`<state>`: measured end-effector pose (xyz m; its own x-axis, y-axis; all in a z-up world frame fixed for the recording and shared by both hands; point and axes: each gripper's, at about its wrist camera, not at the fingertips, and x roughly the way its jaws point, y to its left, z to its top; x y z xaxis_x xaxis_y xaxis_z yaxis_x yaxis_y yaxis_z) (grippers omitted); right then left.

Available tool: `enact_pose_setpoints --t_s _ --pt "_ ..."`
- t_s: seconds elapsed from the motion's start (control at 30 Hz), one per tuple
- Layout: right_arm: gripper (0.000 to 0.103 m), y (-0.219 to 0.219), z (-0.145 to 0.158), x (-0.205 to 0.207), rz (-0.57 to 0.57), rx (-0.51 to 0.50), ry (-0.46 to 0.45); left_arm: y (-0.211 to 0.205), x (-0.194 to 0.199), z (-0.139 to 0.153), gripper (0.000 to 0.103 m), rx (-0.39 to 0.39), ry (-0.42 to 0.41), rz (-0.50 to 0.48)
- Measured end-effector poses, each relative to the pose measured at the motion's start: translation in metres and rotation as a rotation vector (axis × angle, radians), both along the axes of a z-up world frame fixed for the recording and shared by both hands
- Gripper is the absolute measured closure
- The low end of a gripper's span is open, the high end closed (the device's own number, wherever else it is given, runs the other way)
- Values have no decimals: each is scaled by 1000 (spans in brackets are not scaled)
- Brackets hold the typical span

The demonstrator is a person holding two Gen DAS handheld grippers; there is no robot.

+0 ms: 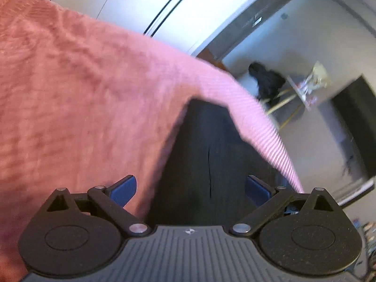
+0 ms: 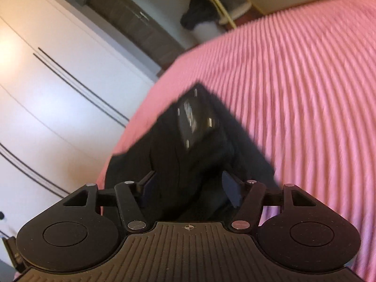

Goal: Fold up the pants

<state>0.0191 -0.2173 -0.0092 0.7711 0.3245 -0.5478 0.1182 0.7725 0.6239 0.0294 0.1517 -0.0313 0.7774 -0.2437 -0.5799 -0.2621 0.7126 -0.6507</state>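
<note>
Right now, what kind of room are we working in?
Most likely a bedroom: the black pants lie on a pink ribbed bedspread, white wardrobe doors stand alongside, and a dark door is beyond.

Both the left gripper (image 1: 190, 188) and right gripper (image 2: 188, 189) have black ribbed bodies, round discs, silver rivets, blue-padded fingers (image 1: 124, 189).

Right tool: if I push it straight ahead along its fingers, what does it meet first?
Most likely the black pants. The fabric fills the gap between the right tool fingers and stretches ahead over the pink ribbed bedspread. Whether the fingers already touch it is unclear; the image is blurred.
</note>
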Motion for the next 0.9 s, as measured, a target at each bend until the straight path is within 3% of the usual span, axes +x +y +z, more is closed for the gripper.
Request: enact_pose_setpoints --t_s 0.23,0.3,0.37,0.4,0.47,0.6,0.73,0.83,0.9 --pt "44 20 0 7 23 46 6 -17 -14 -8 4 -24 39 -66" --pt "53 24 -9 12 29 46 13 -19 -12 -10 4 -14 34 -61" --pt "70 18 -18 18 -5 52 37 -18 -9 -15 5 -52 60 -51" --pt "73 16 -22 20 -23 79 39 -18 -13 -14 8 -69 58 -32" --pt "73 11 -28 26 -48 141 33 -15 -18 -11 11 -72 42 -5" --pt "73 6 -30 28 -76 159 2 -10 -29 -7 12 -120 11 27" --pt "74 3 -41 33 -87 198 2 -25 -33 3 12 -84 -30 -12" --pt "74 7 -44 37 -76 169 1 -38 -20 -2 12 -38 10 -53" --pt "76 8 -43 40 -63 147 -5 -39 -11 -11 12 -49 37 -39"
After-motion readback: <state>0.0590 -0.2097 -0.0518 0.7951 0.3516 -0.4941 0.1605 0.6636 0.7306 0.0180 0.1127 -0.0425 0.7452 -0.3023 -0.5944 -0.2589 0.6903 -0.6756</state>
